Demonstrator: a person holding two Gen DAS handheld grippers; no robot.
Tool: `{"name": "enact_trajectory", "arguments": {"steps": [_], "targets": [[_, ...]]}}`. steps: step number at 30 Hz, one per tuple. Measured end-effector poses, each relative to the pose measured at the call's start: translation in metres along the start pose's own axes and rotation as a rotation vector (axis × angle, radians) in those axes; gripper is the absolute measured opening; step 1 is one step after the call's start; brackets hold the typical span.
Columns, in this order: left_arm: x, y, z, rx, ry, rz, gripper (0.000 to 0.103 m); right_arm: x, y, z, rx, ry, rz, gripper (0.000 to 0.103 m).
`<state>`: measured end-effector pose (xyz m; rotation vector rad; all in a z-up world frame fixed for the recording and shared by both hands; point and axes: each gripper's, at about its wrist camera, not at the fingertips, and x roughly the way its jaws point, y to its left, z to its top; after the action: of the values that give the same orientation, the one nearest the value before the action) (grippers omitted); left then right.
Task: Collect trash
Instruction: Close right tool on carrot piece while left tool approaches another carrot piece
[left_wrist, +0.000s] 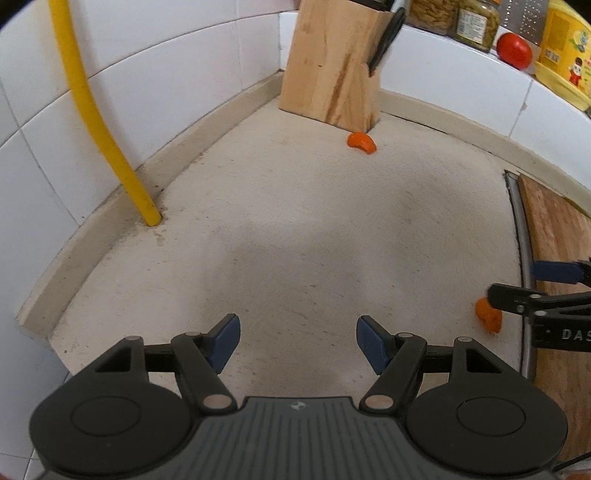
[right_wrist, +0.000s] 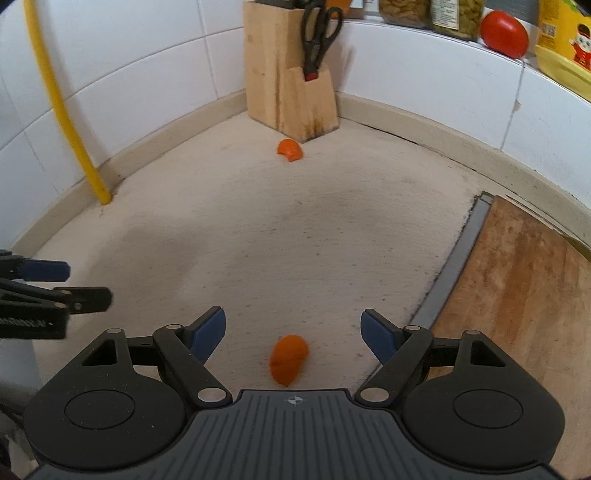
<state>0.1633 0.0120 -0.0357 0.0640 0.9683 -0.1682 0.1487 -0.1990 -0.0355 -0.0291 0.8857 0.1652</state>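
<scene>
Two pieces of orange peel lie on the beige counter (right_wrist: 295, 229). The near peel (right_wrist: 288, 358) sits between and just behind the blue pads of my right gripper (right_wrist: 293, 332), which is open and does not touch it. In the left wrist view this near peel (left_wrist: 488, 315) shows at the right edge, partly hidden by the right gripper (left_wrist: 517, 284). The far peel (left_wrist: 361, 142) (right_wrist: 290, 150) rests against the foot of the wooden knife block (left_wrist: 332, 62) (right_wrist: 288, 81). My left gripper (left_wrist: 298, 343) hangs open over bare counter, holding nothing; its fingers (right_wrist: 88, 298) show at the left edge of the right wrist view.
A yellow hose (left_wrist: 92, 110) (right_wrist: 59, 103) runs down the tiled wall to the counter. A wooden cutting board (right_wrist: 517, 295) (left_wrist: 554, 240) lies at the right behind a metal strip. On the back ledge stand jars (right_wrist: 458, 14), a tomato (right_wrist: 504, 33) and a yellow bottle (right_wrist: 565, 40).
</scene>
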Motion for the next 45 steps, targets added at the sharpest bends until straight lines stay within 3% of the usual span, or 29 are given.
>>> {"name": "enact_trajectory", "arguments": {"steps": [10, 18, 31, 38, 45], "targets": [[-0.015, 0.032, 0.0, 0.028, -0.07, 0.001, 0.064, -0.013, -0.014, -0.012, 0.032, -0.011, -0.019, 0.085], [-0.017, 0.056, -0.006, 0.018, -0.087, 0.011, 0.064, -0.009, 0.003, -0.022, -0.062, -0.014, 0.01, 0.084], [0.005, 0.071, 0.007, -0.069, -0.097, 0.013, 0.064, 0.02, 0.007, -0.021, -0.086, 0.048, 0.049, 0.055], [0.015, 0.034, 0.026, 0.032, -0.116, -0.053, 0.064, 0.021, 0.0, -0.025, -0.066, 0.046, 0.035, 0.027], [0.017, 0.011, 0.041, 0.108, -0.131, -0.101, 0.064, 0.013, -0.005, -0.029, -0.035, 0.034, 0.021, 0.021]]}}
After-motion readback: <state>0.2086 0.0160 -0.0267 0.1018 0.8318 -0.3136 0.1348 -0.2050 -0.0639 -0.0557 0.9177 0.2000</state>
